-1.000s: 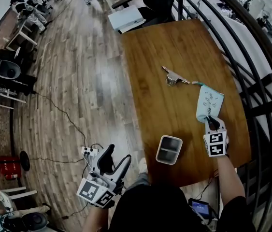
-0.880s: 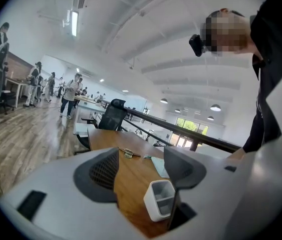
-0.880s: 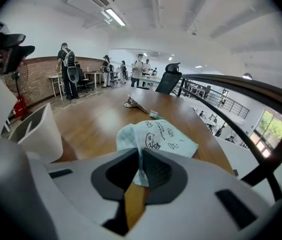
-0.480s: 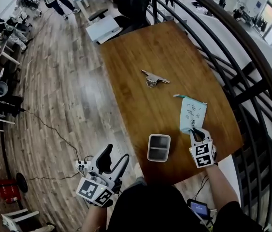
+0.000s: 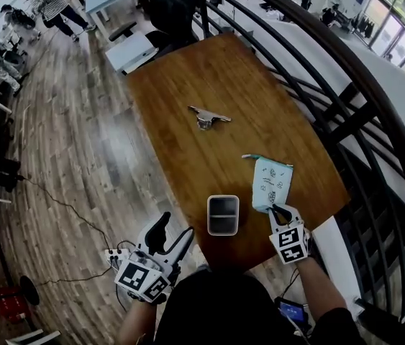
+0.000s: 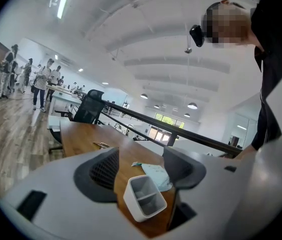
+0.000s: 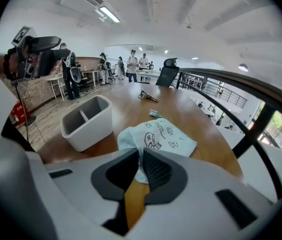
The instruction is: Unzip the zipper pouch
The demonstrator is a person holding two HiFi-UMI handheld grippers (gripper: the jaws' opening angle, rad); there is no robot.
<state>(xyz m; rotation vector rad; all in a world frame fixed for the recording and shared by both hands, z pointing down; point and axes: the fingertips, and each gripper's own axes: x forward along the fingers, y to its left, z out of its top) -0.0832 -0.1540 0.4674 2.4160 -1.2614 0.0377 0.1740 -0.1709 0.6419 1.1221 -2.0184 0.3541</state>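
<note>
- Zipper pouch point(image 5: 270, 184): pale blue-green and printed, lying flat on the wooden table point(image 5: 188, 85), right of frame centre. It looks unopened, though the zip itself is too small to confirm.
- Right gripper point(image 7: 141, 171): clenched on the pouch's near edge.
- Left gripper point(image 6: 141, 171): released and empty, at lower left, off the table.
- Remaining, by judgement: the whole unzipping.

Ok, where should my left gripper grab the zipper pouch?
Probably the small teal tab jutting from the far left corner of the pouch, approached from the left: it sticks out clear of the flat fabric, and the right gripper pinches the near edge.
</note>
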